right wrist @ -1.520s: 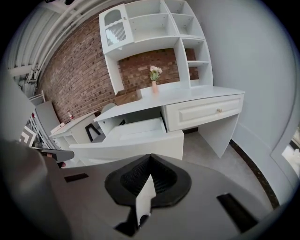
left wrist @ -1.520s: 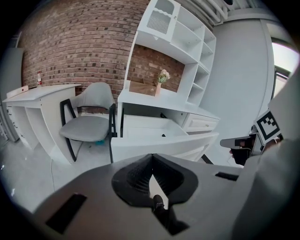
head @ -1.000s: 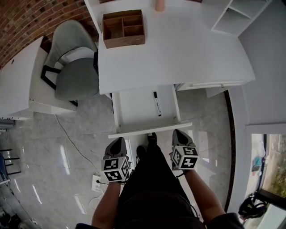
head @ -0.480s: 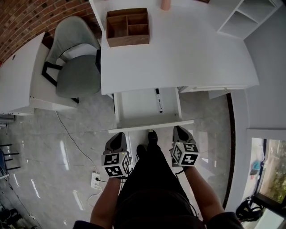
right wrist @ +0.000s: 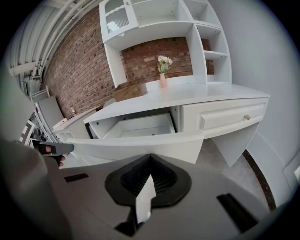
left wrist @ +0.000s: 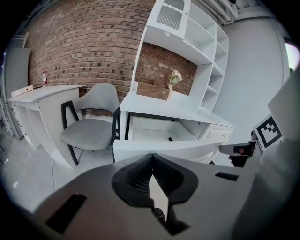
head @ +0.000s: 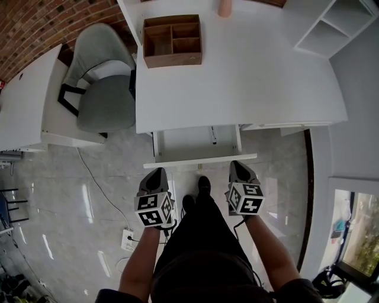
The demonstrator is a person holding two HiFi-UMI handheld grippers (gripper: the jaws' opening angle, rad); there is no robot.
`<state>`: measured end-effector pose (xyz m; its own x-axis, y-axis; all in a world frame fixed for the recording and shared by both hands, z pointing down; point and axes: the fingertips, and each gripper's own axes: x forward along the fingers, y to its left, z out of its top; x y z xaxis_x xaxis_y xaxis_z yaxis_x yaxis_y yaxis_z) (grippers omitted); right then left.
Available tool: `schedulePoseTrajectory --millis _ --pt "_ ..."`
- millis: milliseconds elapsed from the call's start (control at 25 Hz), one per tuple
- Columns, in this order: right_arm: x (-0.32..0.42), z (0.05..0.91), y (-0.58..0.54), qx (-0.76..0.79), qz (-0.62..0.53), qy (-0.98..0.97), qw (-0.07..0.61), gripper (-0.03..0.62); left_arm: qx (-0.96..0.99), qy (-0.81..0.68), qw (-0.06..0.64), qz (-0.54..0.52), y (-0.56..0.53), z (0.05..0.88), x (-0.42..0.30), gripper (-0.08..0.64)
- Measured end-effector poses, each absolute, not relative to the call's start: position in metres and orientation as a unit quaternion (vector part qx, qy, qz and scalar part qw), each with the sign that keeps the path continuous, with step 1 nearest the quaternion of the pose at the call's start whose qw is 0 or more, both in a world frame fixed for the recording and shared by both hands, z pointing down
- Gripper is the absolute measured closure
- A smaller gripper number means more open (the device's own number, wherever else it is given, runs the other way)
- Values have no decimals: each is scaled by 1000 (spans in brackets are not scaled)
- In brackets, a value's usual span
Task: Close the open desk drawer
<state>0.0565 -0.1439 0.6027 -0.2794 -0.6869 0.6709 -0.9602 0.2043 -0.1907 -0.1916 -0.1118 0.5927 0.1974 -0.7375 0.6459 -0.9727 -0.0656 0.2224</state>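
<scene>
The white desk drawer (head: 200, 160) stands partly open under the desk top (head: 249, 77), its front panel (left wrist: 173, 149) (right wrist: 140, 146) wide across both gripper views. A black marker (head: 214, 135) lies inside, half hidden under the desk edge. My left gripper (head: 157, 173) (left wrist: 151, 161) is shut, its tip at the left part of the panel. At the panel's right part sits my right gripper (head: 237, 165) (right wrist: 150, 159), also shut. Neither holds anything. Whether the tips touch the panel I cannot tell.
A wooden organizer (head: 173, 39) and a pink vase (head: 224, 7) stand on the desk. A grey chair (head: 102, 89) is left of the drawer, beside a second white table (head: 26, 100). A shut drawer with a knob (right wrist: 247, 117) is to the right. A power strip (head: 128, 239) lies on the floor.
The drawer has slid in under the desk, so less of it and of the marker shows. Both grippers have moved forward with the front panel.
</scene>
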Motion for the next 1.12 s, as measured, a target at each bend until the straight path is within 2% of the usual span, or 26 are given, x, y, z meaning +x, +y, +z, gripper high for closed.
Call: schedulePoseTrajectory --millis 1120 --pt "44 603 -242 534 289 -761 230 588 682 -639 308 175 -210 592 -204 551"
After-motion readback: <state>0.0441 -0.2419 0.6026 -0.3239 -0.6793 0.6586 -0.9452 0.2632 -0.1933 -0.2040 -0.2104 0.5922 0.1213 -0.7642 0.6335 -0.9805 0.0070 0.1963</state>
